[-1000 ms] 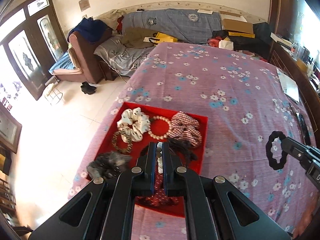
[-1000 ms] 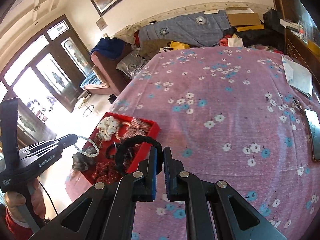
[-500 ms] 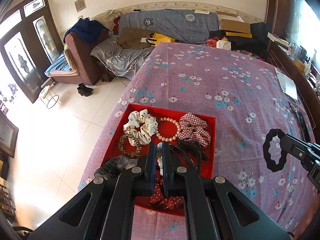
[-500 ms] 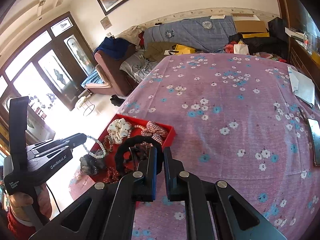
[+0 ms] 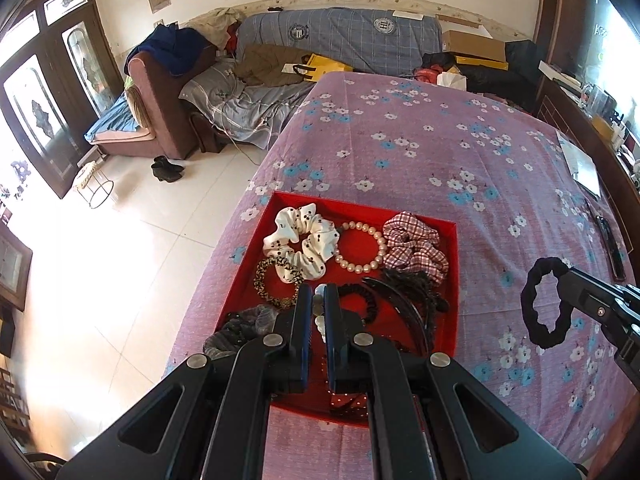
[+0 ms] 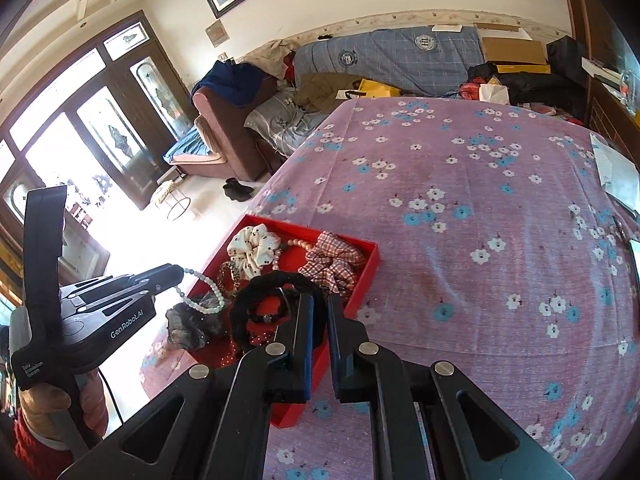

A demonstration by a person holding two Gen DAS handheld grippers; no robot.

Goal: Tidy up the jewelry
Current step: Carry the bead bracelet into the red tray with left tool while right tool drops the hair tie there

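Grippers both loaded: left gripper pinches a bead string over the red tray, right gripper clamps a black scrunchie beside it. Carrying step; next probably needs a spot to set each down.

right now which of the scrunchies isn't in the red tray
The plain black scrunchie, pinched in the right gripper above the bedspread. The white dotted one and the plaid one lie in the red tray.
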